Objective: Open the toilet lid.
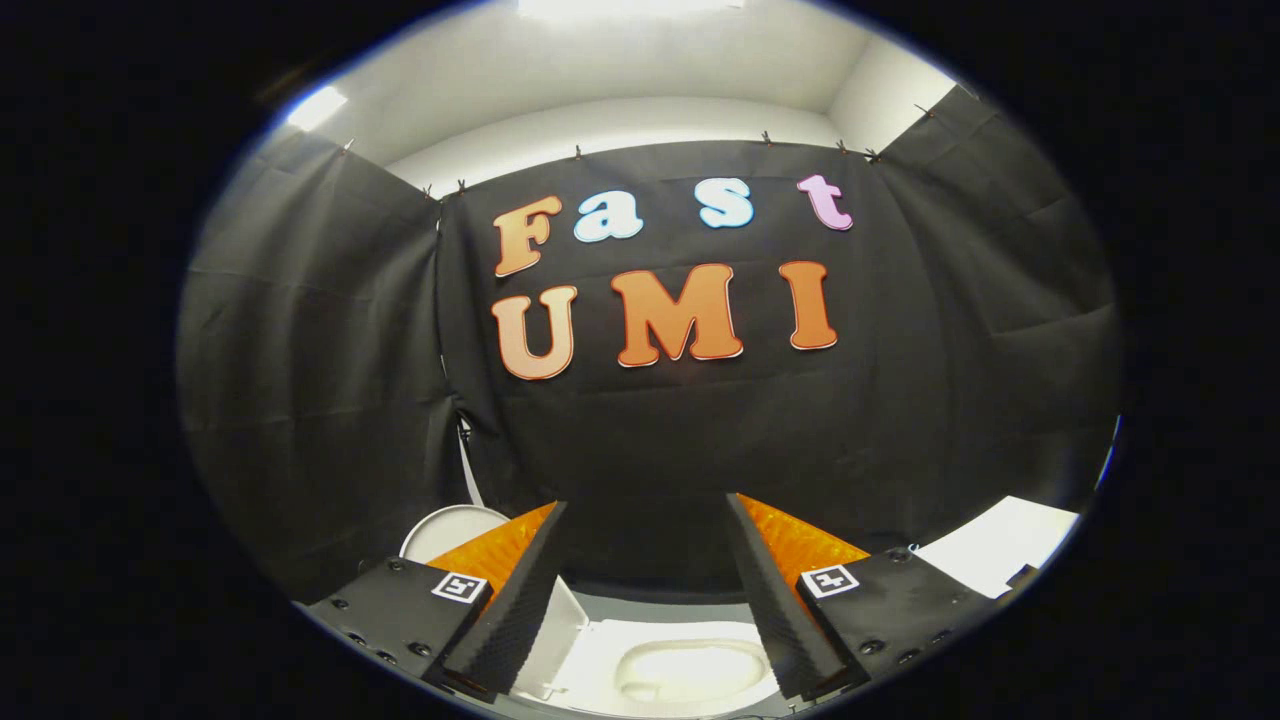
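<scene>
A white toilet [610,655] lies low between my fingers, seen from above. Its bowl [690,668] is uncovered and I can see into it. A white rounded lid [452,527] stands raised beside the bowl, partly hidden behind my left finger [520,590]. My gripper [645,505] is open, its fingers spread wide above the toilet with nothing between them. They point at the black cloth wall beyond.
Black cloth walls [300,350] close in the booth on three sides. A flat white surface [1000,545] shows beyond my right finger. A white ceiling with a light [620,60] is overhead.
</scene>
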The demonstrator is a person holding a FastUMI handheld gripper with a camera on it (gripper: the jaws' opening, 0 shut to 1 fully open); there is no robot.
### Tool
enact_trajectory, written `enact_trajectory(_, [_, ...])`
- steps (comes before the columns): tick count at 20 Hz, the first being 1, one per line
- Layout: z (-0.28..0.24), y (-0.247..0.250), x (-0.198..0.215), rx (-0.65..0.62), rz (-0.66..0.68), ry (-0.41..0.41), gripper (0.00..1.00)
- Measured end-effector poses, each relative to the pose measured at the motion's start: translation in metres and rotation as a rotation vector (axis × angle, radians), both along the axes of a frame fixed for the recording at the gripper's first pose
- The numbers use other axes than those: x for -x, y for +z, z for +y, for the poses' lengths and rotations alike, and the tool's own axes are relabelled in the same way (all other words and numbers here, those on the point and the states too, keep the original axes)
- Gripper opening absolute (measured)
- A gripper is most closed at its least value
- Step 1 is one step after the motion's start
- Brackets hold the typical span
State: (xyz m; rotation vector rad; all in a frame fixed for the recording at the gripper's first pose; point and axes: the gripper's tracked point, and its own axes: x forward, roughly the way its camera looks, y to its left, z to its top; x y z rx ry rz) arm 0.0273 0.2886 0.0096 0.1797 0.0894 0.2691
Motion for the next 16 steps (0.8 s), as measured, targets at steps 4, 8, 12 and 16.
enact_trajectory(4, [-0.048, 0.012, 0.001, 0.011, -0.017, -0.018, 0.98])
enact_trajectory(8, [-0.084, 0.016, 0.006, 0.023, -0.027, -0.046, 0.98])
enact_trajectory(12, [-0.1, 0.021, 0.012, 0.029, -0.046, -0.067, 0.96])
enact_trajectory(16, [-0.093, 0.022, 0.014, 0.033, -0.056, -0.056, 0.96])
